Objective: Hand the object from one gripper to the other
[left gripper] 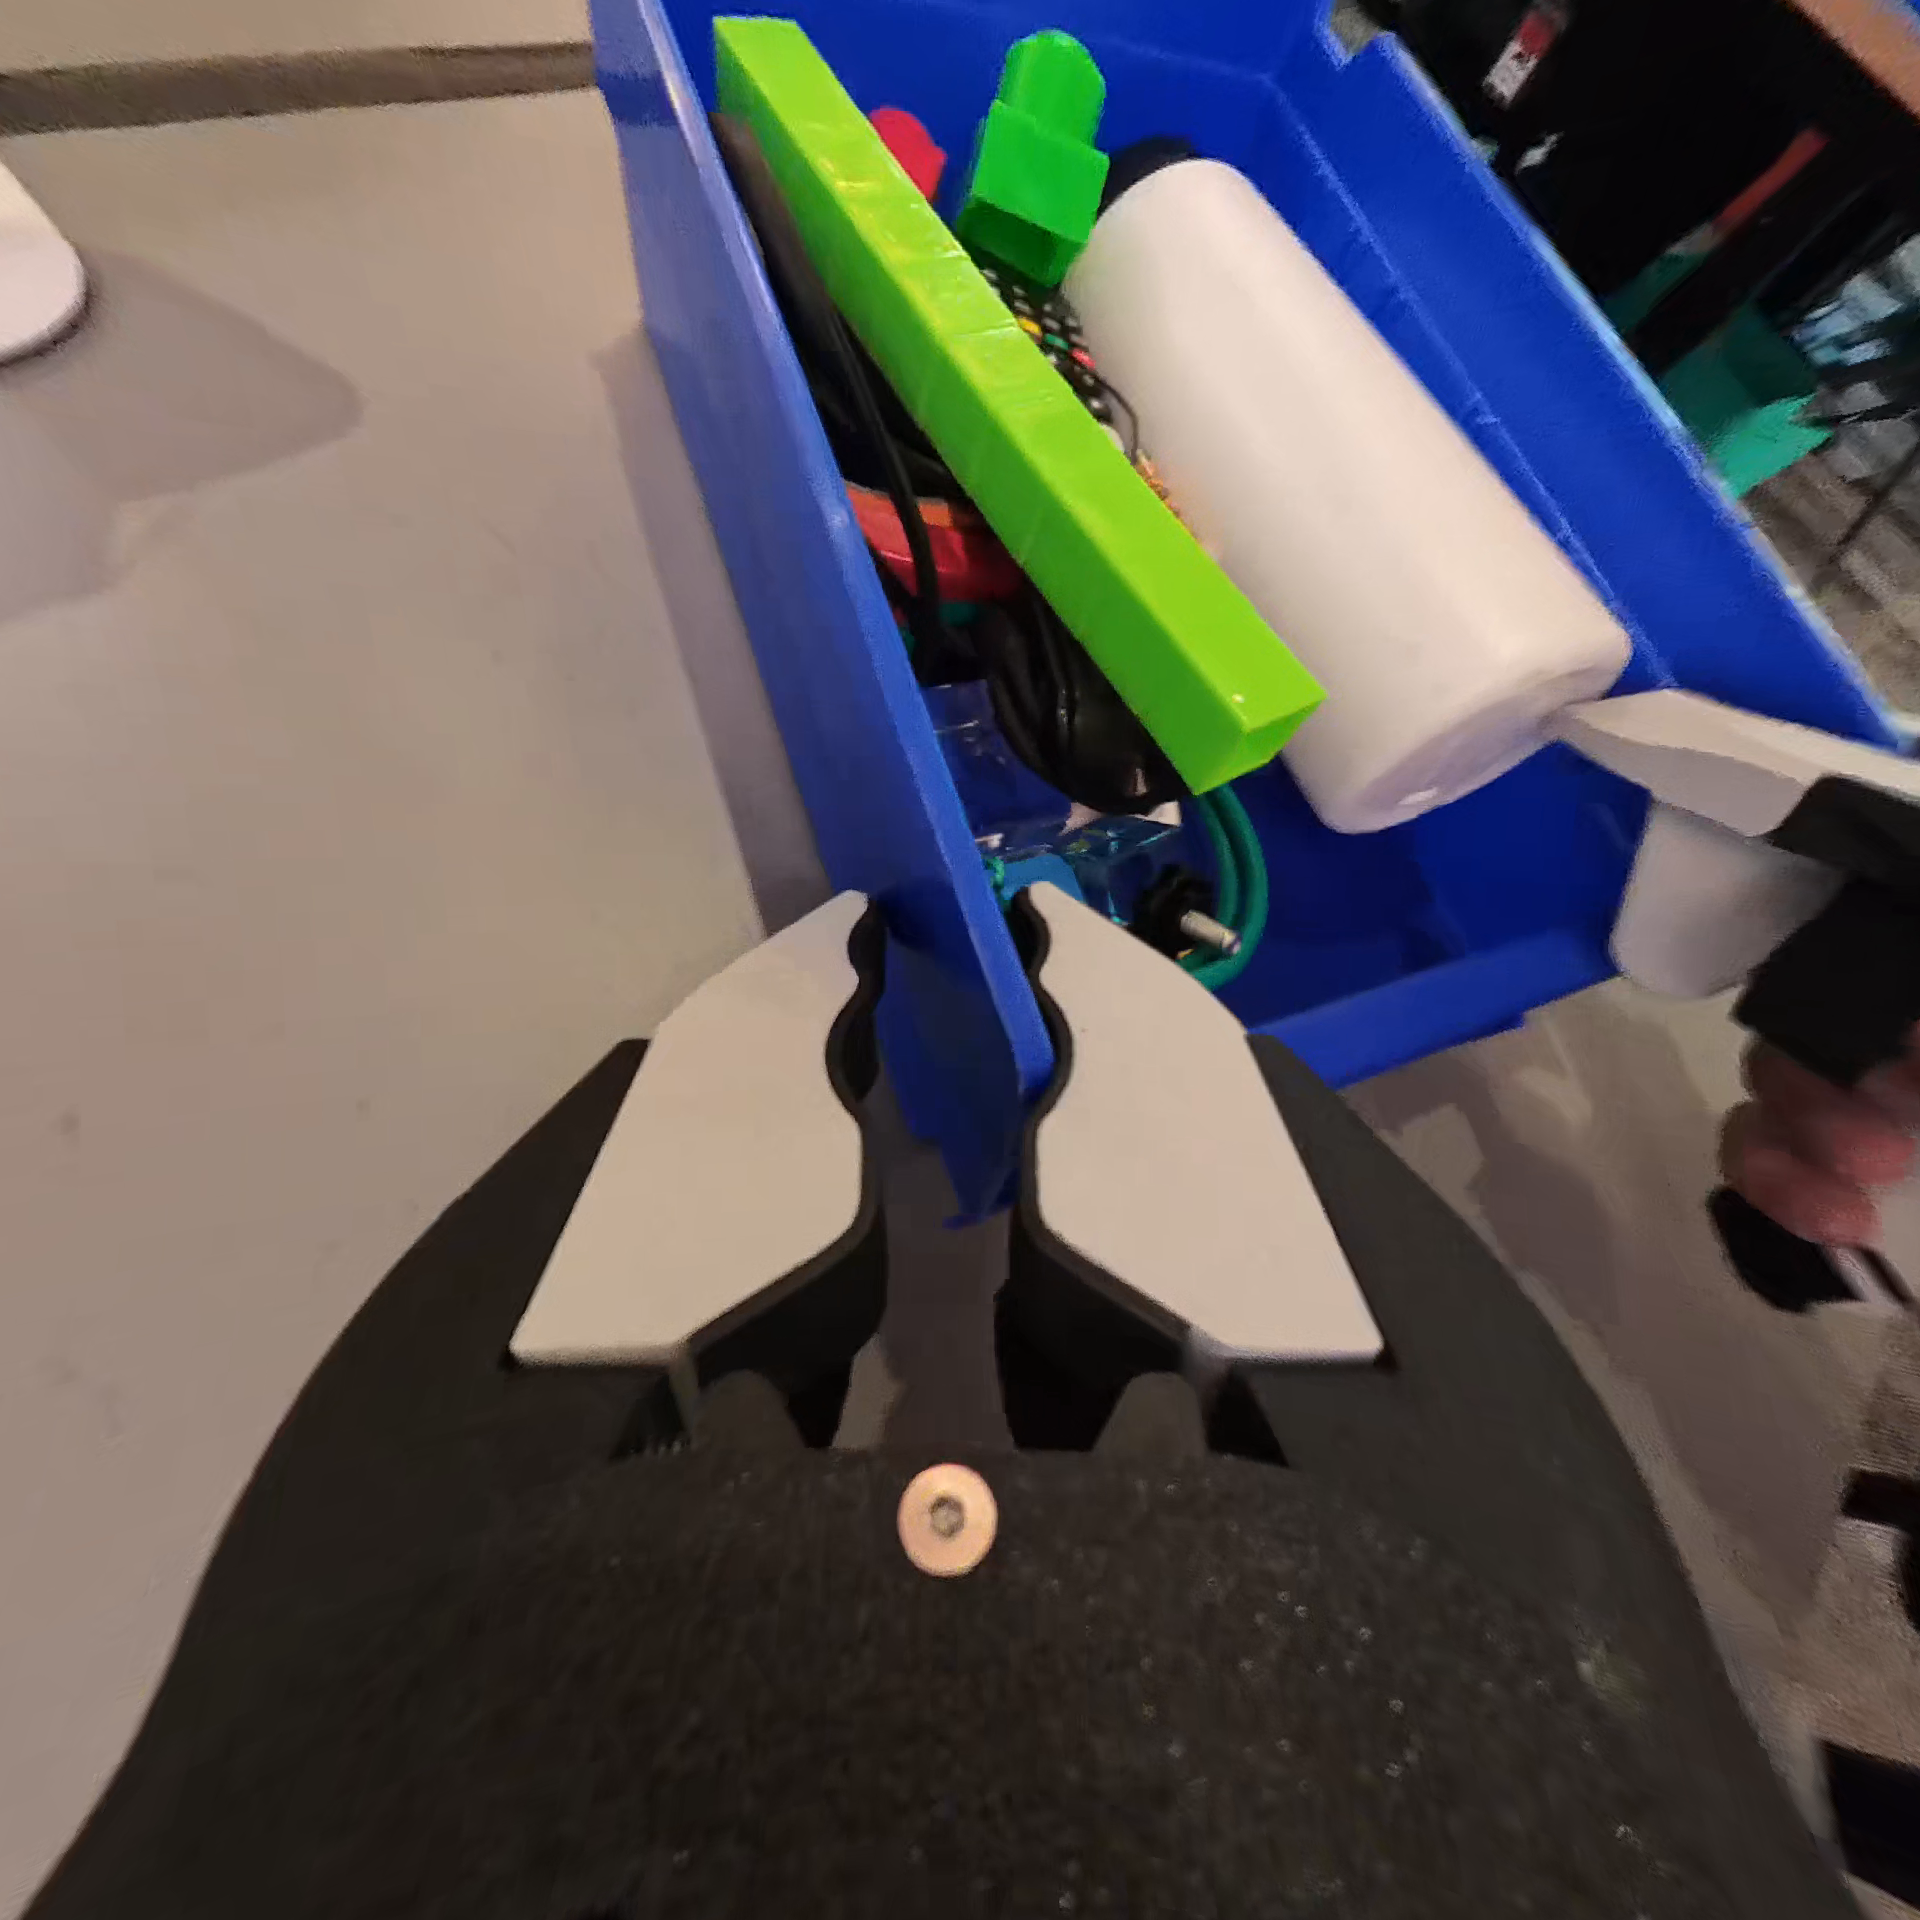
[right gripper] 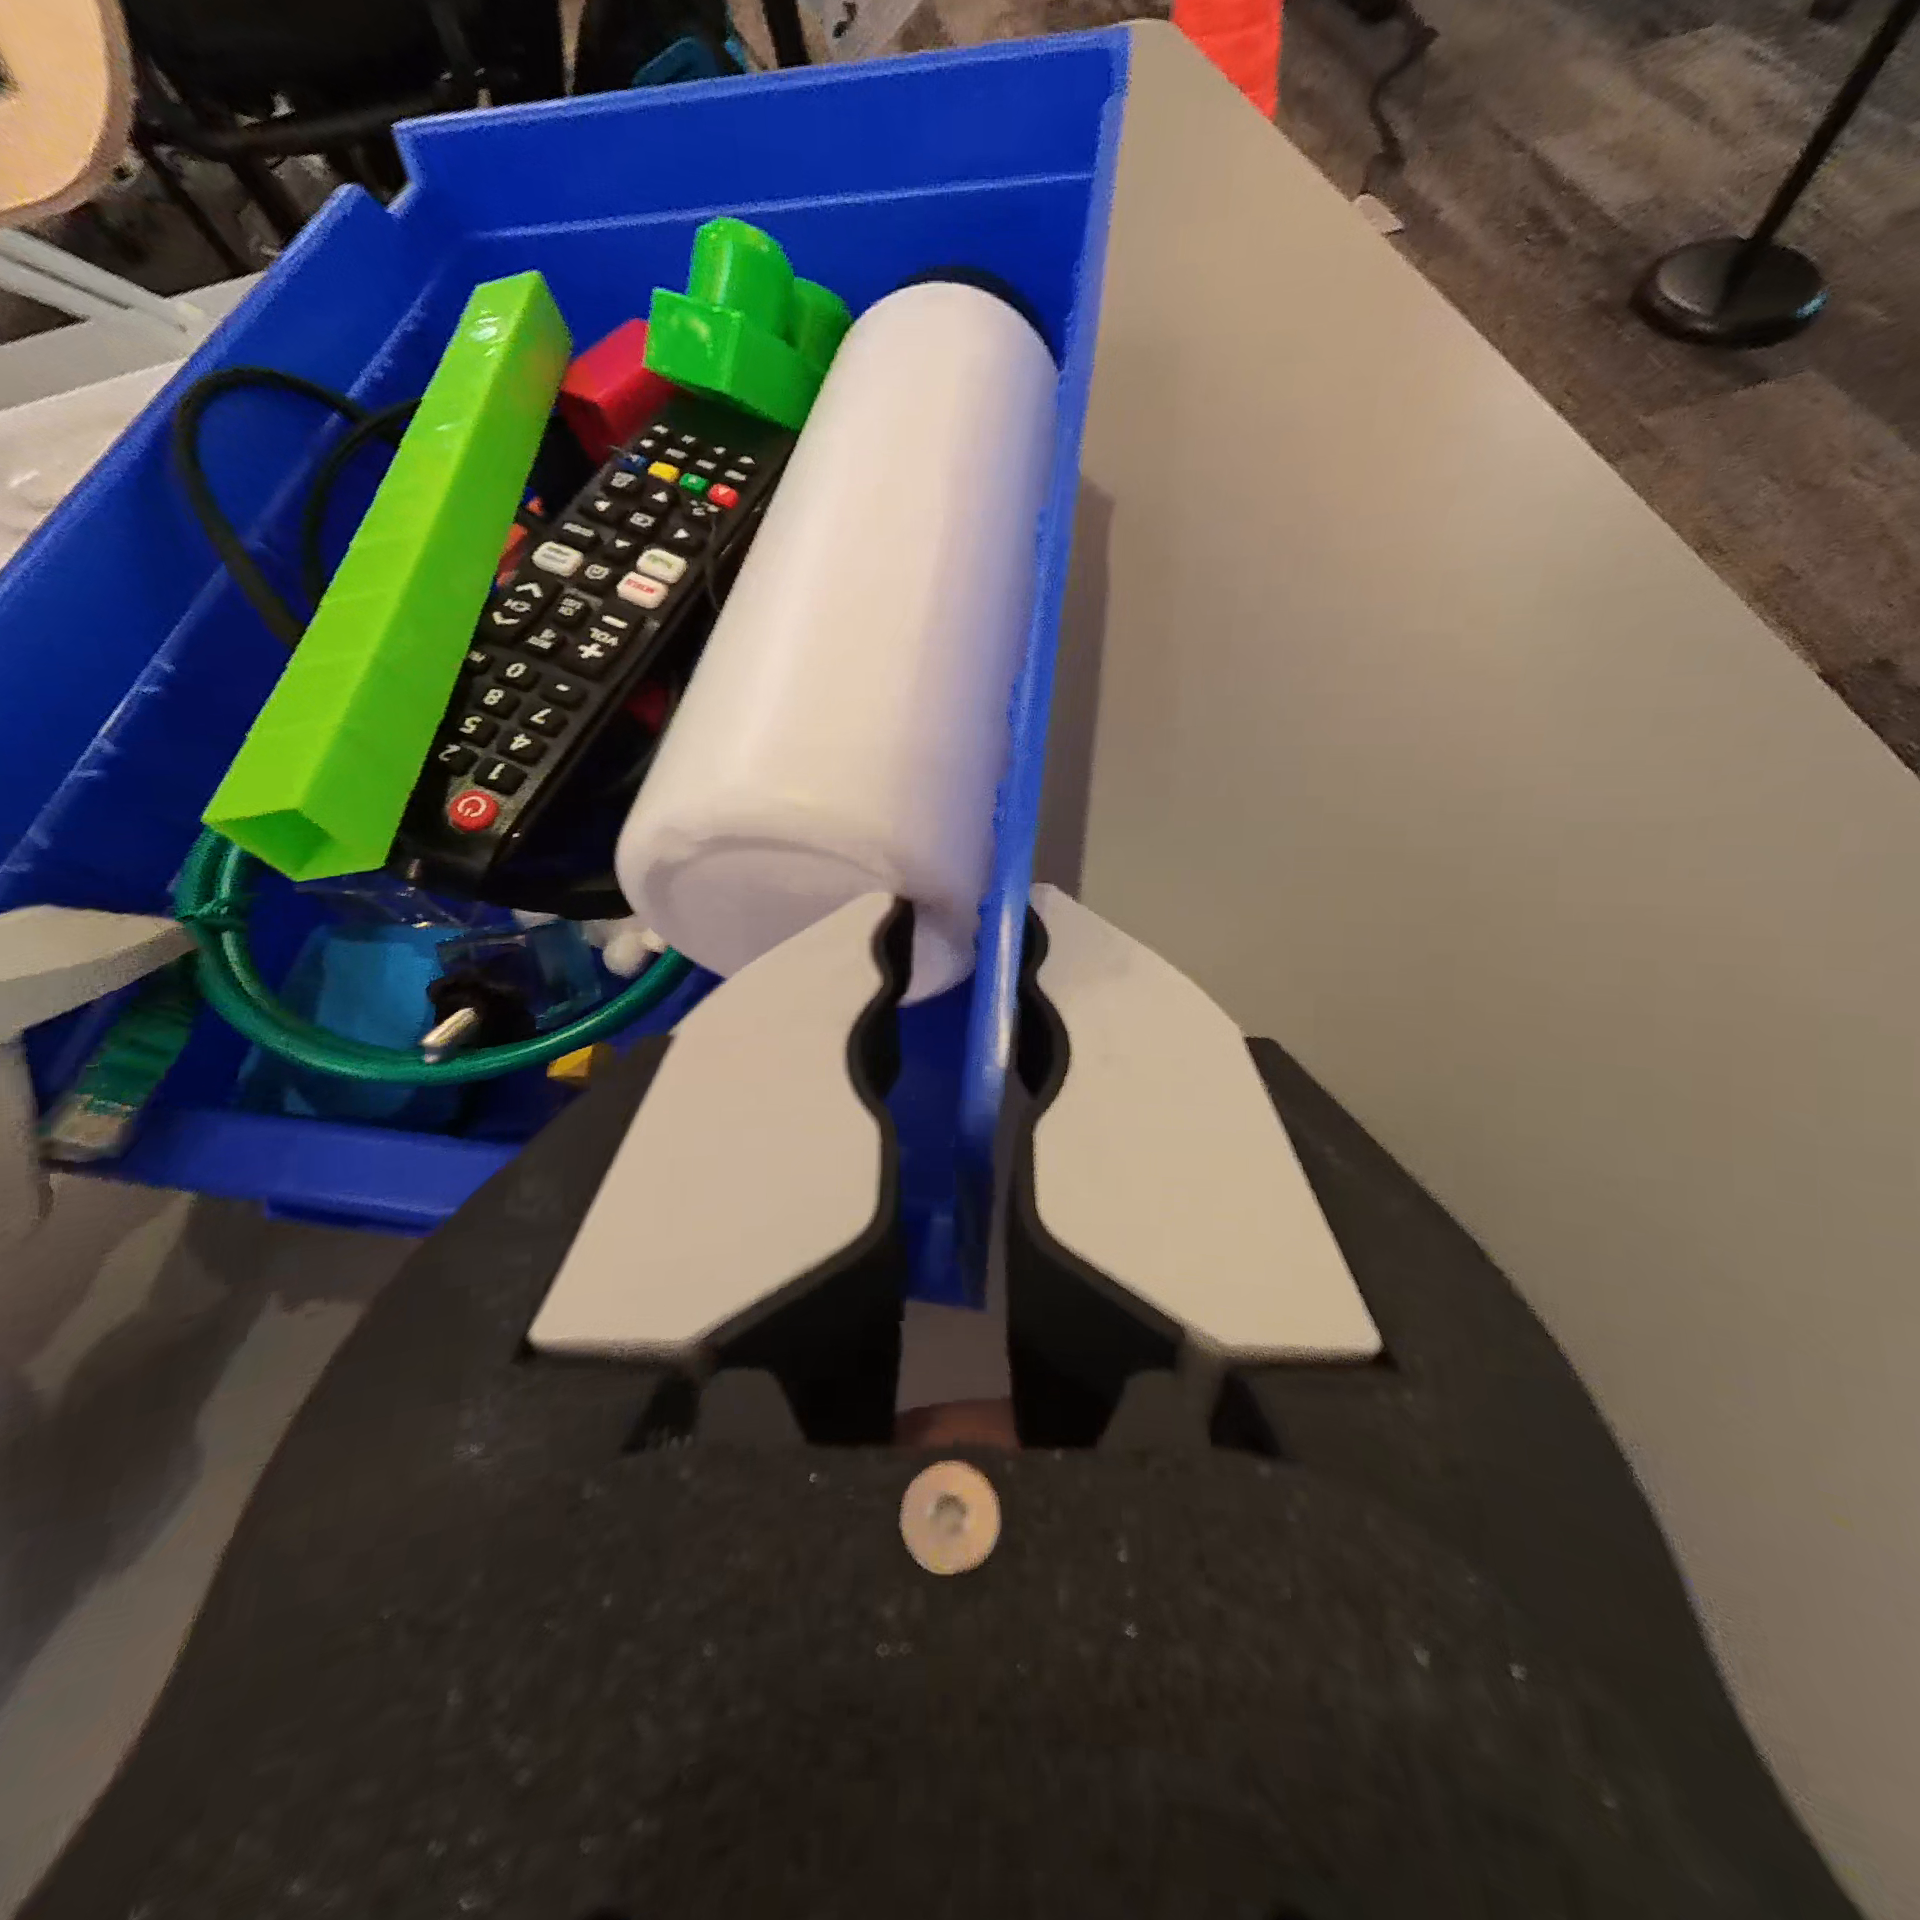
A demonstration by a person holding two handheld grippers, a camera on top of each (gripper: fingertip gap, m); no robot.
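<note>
A blue plastic bin (left gripper: 748, 468) sits between both grippers, over a grey table (left gripper: 312, 727). My left gripper (left gripper: 945, 914) is shut on the bin's left side wall near its front corner. My right gripper (right gripper: 966, 914) is shut on the bin's right side wall (right gripper: 1039, 644). The right gripper also shows in the left wrist view (left gripper: 1662, 831), clamped on the far wall, with a hand (left gripper: 1818, 1153) behind it. One finger (right gripper: 73, 956) of the left gripper shows at the left edge of the right wrist view. I cannot tell whether the bin rests on the table.
The bin holds a white cylinder (right gripper: 862, 623), a long green bar (right gripper: 405, 603), a green piece (right gripper: 748, 322), a black remote (right gripper: 592, 623), a red block (right gripper: 613, 390), a green cable (right gripper: 343, 1049) and a black cable (right gripper: 208, 499). The table edge (right gripper: 1558, 436) runs at the right, with a black stand base (right gripper: 1735, 286) on the floor beyond. There is about 20 cm between the tips of the two grippers.
</note>
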